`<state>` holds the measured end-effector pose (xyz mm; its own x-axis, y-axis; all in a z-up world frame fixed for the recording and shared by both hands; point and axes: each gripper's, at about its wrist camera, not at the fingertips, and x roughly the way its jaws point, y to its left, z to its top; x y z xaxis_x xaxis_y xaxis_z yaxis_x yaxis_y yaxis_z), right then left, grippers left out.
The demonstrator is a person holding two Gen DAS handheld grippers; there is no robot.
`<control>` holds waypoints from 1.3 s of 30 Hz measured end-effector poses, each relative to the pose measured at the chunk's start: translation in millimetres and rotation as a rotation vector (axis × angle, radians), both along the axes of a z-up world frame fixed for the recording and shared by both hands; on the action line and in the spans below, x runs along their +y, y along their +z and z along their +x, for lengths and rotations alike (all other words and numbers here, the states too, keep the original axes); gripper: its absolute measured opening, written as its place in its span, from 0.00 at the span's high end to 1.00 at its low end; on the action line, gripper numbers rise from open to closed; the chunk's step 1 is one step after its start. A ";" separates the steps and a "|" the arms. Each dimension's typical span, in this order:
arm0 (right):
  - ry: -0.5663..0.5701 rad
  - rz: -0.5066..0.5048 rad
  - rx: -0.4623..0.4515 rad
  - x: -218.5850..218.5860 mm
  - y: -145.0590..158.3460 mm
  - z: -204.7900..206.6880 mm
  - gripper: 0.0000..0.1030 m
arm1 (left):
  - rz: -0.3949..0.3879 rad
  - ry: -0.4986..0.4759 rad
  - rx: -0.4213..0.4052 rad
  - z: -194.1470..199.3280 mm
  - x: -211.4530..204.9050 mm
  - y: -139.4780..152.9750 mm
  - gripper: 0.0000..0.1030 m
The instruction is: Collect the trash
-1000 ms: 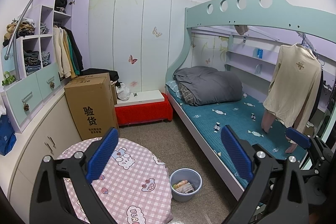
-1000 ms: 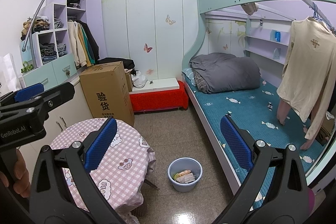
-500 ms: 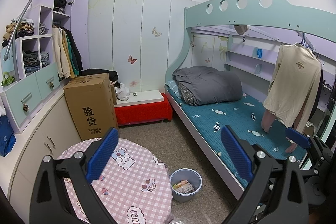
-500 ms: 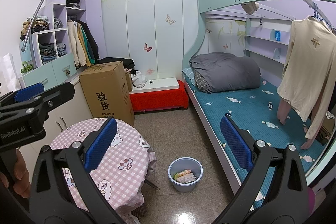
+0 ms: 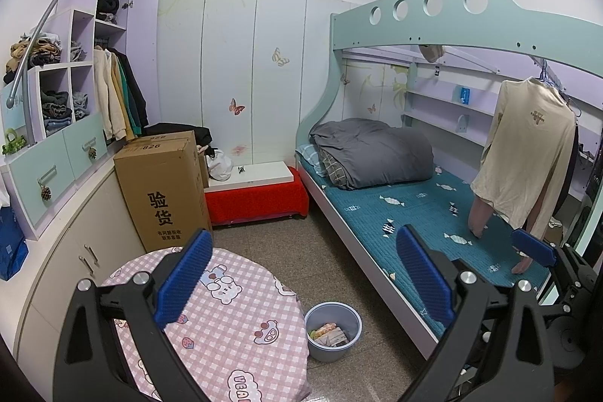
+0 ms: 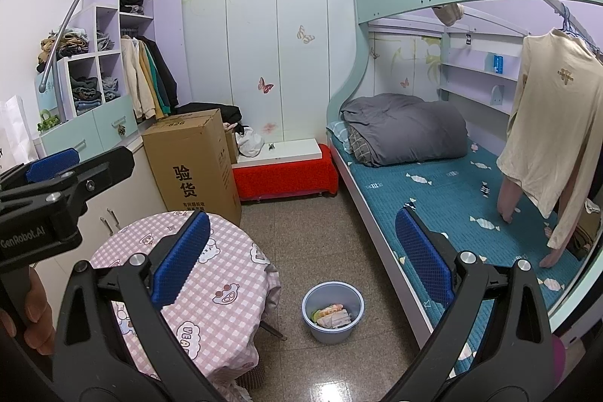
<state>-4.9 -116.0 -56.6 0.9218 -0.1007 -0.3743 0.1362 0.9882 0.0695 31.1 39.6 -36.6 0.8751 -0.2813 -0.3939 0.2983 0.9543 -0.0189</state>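
With both the left claw [image 5: 301, 277] and right claw [image 6: 299, 257] spread wide and empty, we judge the bin [image 6: 333, 312] at lower centre light, rigid, best pinched at its rim.

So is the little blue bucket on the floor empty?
No, the blue bucket on the floor beside the round table has wrappers and paper scraps in it.

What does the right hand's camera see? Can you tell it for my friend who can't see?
The open right gripper hangs above a floor where a small blue bin holds wrappers, between a round pink checked table and a bunk bed. A cardboard box stands behind, and the left gripper shows at the left edge.
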 end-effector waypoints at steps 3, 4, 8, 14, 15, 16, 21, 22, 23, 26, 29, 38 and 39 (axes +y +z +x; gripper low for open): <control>0.000 0.000 0.001 0.7 -1.1 0.7 0.06 | 0.000 -0.002 -0.001 -0.4 0.2 0.9 0.07; 0.000 0.000 0.000 0.3 -0.6 0.4 0.06 | 0.002 -0.003 -0.002 0.1 0.0 -0.2 0.07; 0.001 -0.001 0.001 1.8 -1.9 1.3 0.06 | -0.001 -0.002 0.001 0.4 -0.2 -0.2 0.07; 0.001 -0.001 0.002 1.8 -0.9 0.5 0.06 | 0.000 -0.003 0.001 1.6 -1.5 -1.2 0.07; 0.001 -0.002 0.005 2.7 -1.9 1.0 0.06 | 0.001 -0.002 0.001 1.9 -1.7 -1.6 0.07; 0.002 -0.002 0.006 3.5 -3.2 1.4 0.06 | 0.001 -0.002 0.001 1.3 -1.6 -0.7 0.07; 0.004 -0.003 0.008 6.5 -6.1 1.6 0.06 | 0.001 -0.002 0.001 1.3 -1.9 -0.6 0.07; 0.004 -0.003 0.008 6.0 -6.0 1.8 0.06 | 0.001 -0.002 0.001 1.2 -1.9 -0.5 0.07; 0.003 -0.002 0.008 5.5 -5.9 2.5 0.06 | 0.000 -0.003 0.001 2.0 -2.0 -1.9 0.07; 0.005 -0.002 0.010 4.1 -5.3 3.8 0.06 | 0.002 -0.003 0.002 1.9 -2.5 -2.5 0.07; 0.006 0.000 0.015 4.5 -6.6 4.1 0.06 | 0.000 -0.004 0.003 2.4 -2.7 -3.3 0.07; 0.007 0.001 0.022 2.6 -7.6 6.7 0.06 | 0.001 -0.004 0.009 3.6 -3.7 -8.6 0.07; 0.008 0.001 0.024 1.1 -7.3 9.7 0.06 | 0.000 -0.004 0.009 3.7 -3.9 -8.6 0.07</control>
